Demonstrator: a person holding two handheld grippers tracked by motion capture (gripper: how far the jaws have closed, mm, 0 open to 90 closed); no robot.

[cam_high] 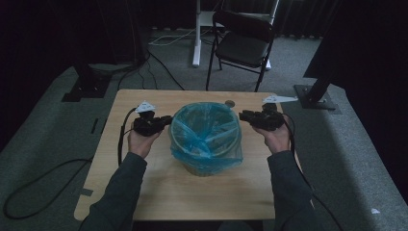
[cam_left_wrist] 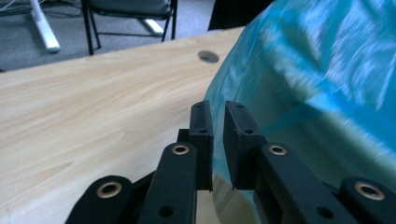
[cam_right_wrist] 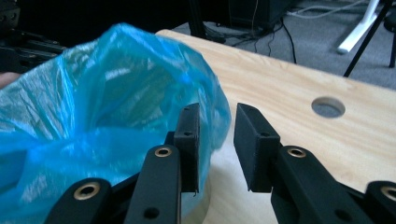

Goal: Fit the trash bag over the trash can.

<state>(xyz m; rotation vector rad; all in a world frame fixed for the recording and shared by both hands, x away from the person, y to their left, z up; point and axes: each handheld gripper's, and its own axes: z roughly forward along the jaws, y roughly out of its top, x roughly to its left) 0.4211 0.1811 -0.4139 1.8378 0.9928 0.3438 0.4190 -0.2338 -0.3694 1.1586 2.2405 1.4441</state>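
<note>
A round bin lined with a blue plastic bag [cam_high: 206, 139] stands in the middle of the wooden table [cam_high: 144, 192]. My left gripper [cam_high: 166, 120] sits at the bag's left rim. Its jaws stand a narrow gap apart [cam_left_wrist: 218, 112], with the blue bag [cam_left_wrist: 317, 84] just beyond and to the right of them. My right gripper [cam_high: 243, 115] is at the bag's right rim. Its jaws are open [cam_right_wrist: 217, 116] with bare table showing in the gap, and the bag [cam_right_wrist: 107, 98] bulges to their left, brushing the left jaw.
A round hole [cam_high: 230, 103] in the tabletop lies just behind the bin. A black folding chair [cam_high: 243, 41] and a white desk leg [cam_high: 196, 33] stand beyond the table's far edge. Cables trail over the grey carpet at left [cam_high: 43, 183].
</note>
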